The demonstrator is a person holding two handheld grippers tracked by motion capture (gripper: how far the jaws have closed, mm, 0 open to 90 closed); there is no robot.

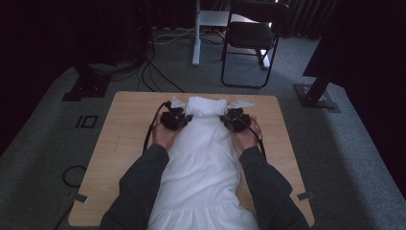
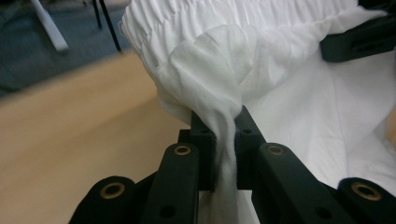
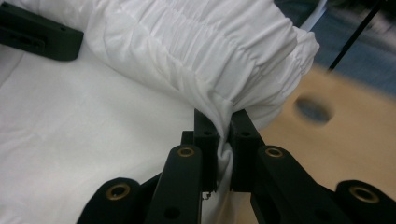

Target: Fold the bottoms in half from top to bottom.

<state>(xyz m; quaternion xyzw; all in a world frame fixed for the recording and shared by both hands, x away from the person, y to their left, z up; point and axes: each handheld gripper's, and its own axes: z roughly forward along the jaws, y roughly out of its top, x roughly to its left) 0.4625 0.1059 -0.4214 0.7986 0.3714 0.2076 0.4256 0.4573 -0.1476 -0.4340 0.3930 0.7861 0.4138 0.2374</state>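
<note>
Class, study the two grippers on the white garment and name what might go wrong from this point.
1. The left gripper pinches only a thin twist of the white garment; it may slip out under a pull.
2. The right gripper grips just the gathered edge, so uneven pulling might skew the fold.
3. The garment's hem overhangs the table and might drag it off.

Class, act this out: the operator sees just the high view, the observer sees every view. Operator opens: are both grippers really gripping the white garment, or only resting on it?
Observer: The left gripper is shut on a twisted strip of the white garment.
Operator: And the right?
Observer: The right gripper pinches a fold just under the gathered band.
Operator: Is the cloth lifted?
Observer: In the left gripper view the band bulges above the wooden table, with the other gripper's finger against it.
</note>
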